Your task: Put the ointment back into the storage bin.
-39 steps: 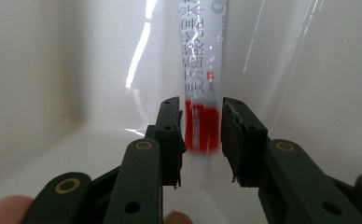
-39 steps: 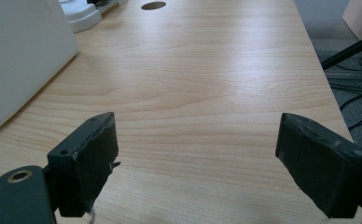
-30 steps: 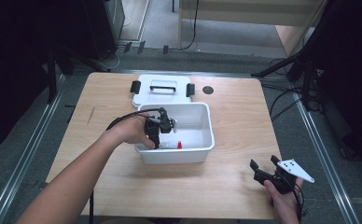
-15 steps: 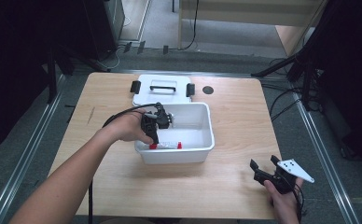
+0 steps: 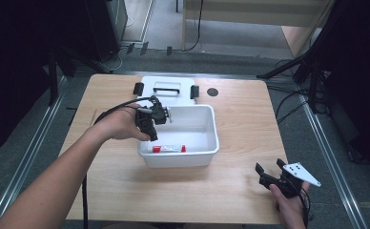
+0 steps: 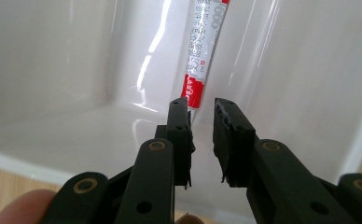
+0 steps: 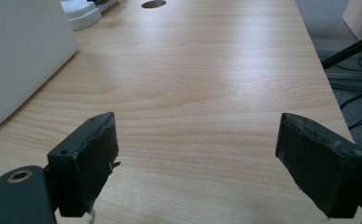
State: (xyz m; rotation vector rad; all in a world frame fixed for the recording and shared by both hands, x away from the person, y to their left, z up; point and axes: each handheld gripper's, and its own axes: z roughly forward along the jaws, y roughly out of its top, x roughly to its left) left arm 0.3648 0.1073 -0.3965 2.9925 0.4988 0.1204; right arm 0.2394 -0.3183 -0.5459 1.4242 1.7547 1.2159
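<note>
The left gripper (image 5: 152,125) hung over the nine o'clock end of the white rectangular plastic tub (image 5: 210,125) at the middle of the pale wooden table (image 5: 240,124). Its jaws had just been closing and stood nearly together with a narrow gap, nothing between them. Beyond their tips, towards twelve o'clock in the left gripper view, the red-and-white tube (image 6: 202,56) lay flat on the tub's floor along its six o'clock wall, apart from the jaws. Small dark print and what looked like "699" ran along the tube; the rest was too small to read. The right gripper (image 5: 272,174) rested at five o'clock on the table, jaws spread wide and empty. The white lid with black clips (image 5: 166,89) lay touching the tub's twelve o'clock side.
</note>
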